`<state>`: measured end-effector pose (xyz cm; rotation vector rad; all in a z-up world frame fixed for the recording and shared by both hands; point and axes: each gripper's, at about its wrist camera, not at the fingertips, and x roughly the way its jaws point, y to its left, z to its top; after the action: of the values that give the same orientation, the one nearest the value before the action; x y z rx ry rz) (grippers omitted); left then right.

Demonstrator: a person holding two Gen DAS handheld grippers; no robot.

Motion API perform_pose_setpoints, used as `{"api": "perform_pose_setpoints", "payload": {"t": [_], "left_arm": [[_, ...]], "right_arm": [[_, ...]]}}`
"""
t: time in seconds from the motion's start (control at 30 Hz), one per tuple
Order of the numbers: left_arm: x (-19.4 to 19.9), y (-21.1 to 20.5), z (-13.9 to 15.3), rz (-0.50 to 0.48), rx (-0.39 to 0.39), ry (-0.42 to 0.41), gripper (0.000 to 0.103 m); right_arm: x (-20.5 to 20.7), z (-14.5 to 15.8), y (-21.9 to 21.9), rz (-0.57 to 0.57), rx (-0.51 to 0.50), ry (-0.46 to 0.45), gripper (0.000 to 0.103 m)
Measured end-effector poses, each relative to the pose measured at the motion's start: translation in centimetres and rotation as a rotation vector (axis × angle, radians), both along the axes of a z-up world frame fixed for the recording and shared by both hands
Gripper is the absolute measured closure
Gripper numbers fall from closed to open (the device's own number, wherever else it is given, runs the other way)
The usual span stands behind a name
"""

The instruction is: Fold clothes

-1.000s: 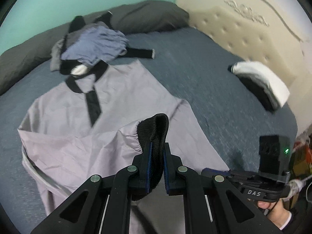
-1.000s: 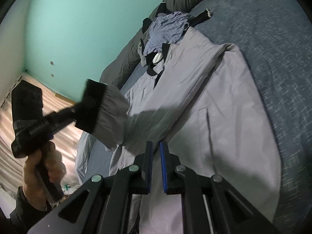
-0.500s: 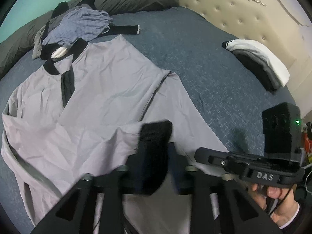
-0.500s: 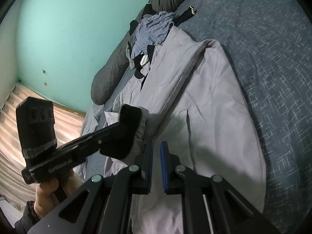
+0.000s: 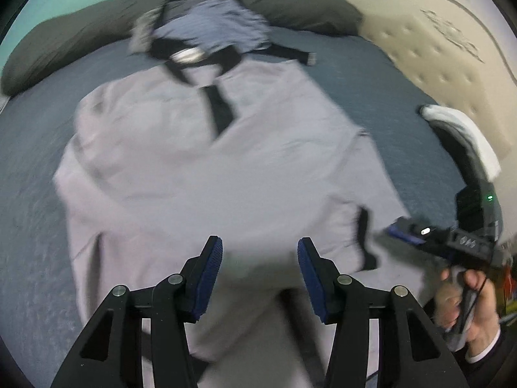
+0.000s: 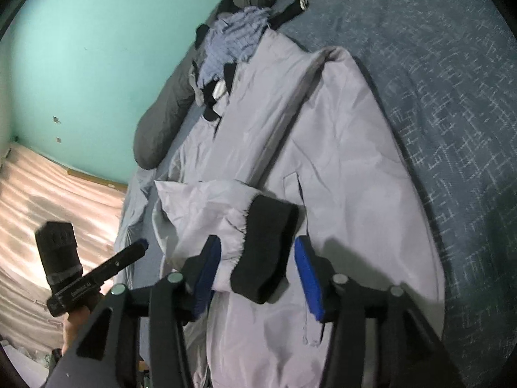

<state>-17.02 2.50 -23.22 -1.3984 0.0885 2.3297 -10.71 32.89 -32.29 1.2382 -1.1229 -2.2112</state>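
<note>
A pale grey jacket (image 5: 200, 174) lies spread flat across the blue bedspread (image 5: 29, 258), collar towards the dark pillows (image 5: 58, 45). A crumpled heap of blue and black clothes (image 5: 206, 29) sits on the collar end, overlapping it. Further right, a folded black-and-white stack (image 5: 465, 142) rests near the cream padded headboard (image 5: 433, 51).

The left gripper (image 5: 260, 266) hangs over the jacket's lower half, its jaws opening with nothing between them, only cloth beneath. This view is blurred. At its right edge it shows the right gripper (image 5: 407, 229) from the side, a hand (image 5: 468, 310) wrapped round its handle.

The right wrist view is sharper and shows a teal wall (image 6: 97, 48), and a pale striped surface (image 6: 48, 200) beside the bed. There the right gripper (image 6: 258, 268) is opening too: the jacket's black sleeve cuff (image 6: 268, 252) lies between its blue pads, released, folded across the jacket front.
</note>
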Motion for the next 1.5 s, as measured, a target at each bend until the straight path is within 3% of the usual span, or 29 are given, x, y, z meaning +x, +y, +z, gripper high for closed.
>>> {"api": "perform_pose_setpoints", "payload": {"t": [0.2, 0.4, 0.57, 0.73, 0.87, 1.1, 1.5], "left_arm": [[-0.6, -6.0, -2.4, 0.119, -0.014, -0.039, 0.050], [-0.7, -8.0, -4.2, 0.151, -0.005, -0.072, 0.050], [-1.1, -9.4, -4.9, 0.209, -0.022, -0.052, 0.050], [-2.7, -11.8, -4.7, 0.288, -0.048, -0.018, 0.050], [-4.3, -13.8, -4.2, 0.331, -0.074, 0.021, 0.050], [-6.7, -14.2, -5.1, 0.306, -0.152, 0.029, 0.050], [-7.3, -13.7, -5.7, 0.262, -0.154, 0.040, 0.050]], "right_arm": [[-1.2, -0.9, -2.0, 0.049, 0.014, -0.039, 0.054], [-1.1, -1.9, -3.0, 0.076, 0.041, -0.082, 0.054], [-0.8, -1.7, -3.7, 0.090, 0.075, -0.075, 0.055], [-0.9, -1.6, -4.4, 0.099, 0.097, -0.055, 0.088], [-0.9, -1.5, -4.1, 0.086, 0.094, -0.031, 0.098], [-0.5, 0.1, -3.4, 0.049, 0.059, 0.046, 0.100], [1.0, 1.9, -0.3, -0.069, 0.057, 0.124, 0.101]]}}
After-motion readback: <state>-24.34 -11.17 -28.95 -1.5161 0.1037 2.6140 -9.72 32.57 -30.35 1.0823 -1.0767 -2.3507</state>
